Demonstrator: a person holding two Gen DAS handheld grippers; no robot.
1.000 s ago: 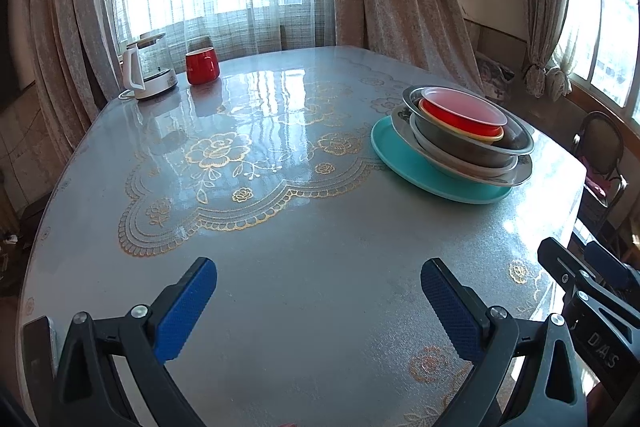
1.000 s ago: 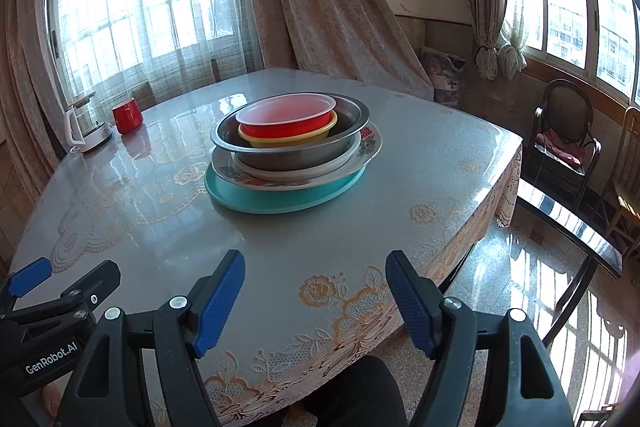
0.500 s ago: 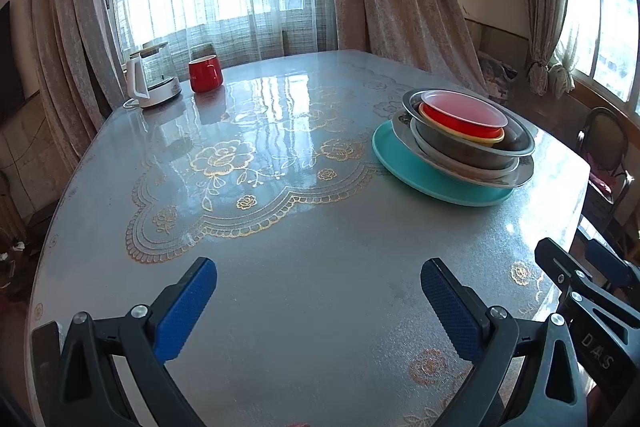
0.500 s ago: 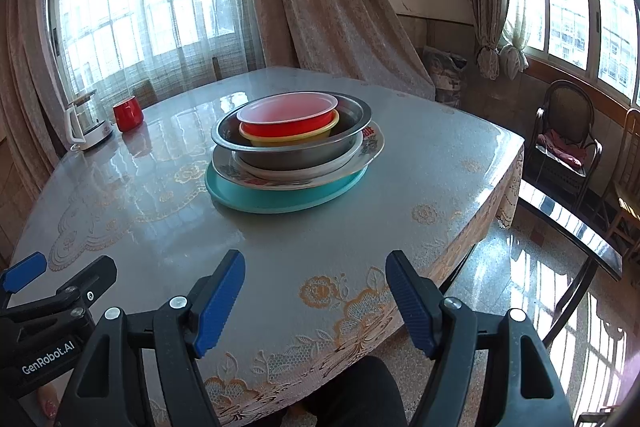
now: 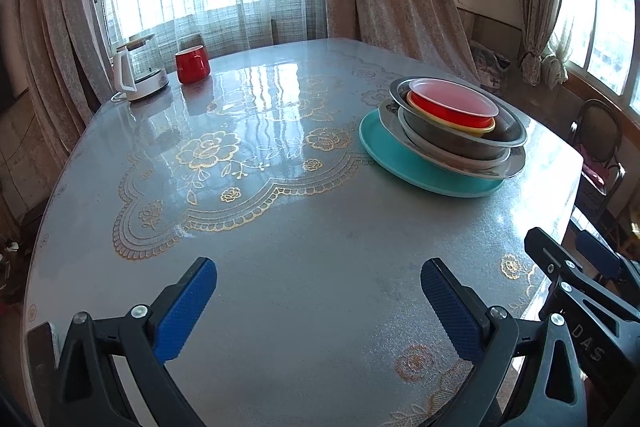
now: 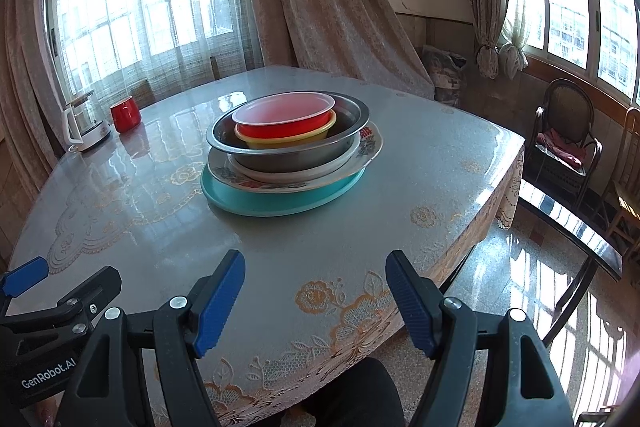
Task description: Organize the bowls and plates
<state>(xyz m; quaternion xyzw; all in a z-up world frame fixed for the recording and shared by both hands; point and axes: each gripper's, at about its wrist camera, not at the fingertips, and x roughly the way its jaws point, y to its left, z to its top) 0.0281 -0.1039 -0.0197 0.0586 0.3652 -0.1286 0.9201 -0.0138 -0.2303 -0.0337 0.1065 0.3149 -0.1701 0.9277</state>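
Observation:
One stack of dishes stands on the table (image 5: 280, 247). At its bottom lies a teal plate (image 5: 404, 163) (image 6: 276, 203), then a flowered plate (image 6: 370, 145) and a white plate (image 6: 288, 175). On those rests a steel bowl (image 5: 508, 135) (image 6: 288, 151) that holds a yellow bowl (image 6: 288, 139) and a red bowl (image 5: 452, 103) (image 6: 280, 115). My left gripper (image 5: 318, 303) hangs open over the table's near part, well short of the stack. My right gripper (image 6: 316, 299) is open above the table's near edge, with nothing between its fingers.
A white kettle (image 5: 138, 75) (image 6: 86, 125) and a red mug (image 5: 193, 64) (image 6: 125, 114) stand at the table's far left corner. A dark chair (image 6: 564, 139) with a red cushion stands right of the table. Curtains hang behind.
The left wrist view has shifted slightly, so the stack and kettle sit a little lower and nearer the middle. Both grippers stay open and the dishes have not moved.

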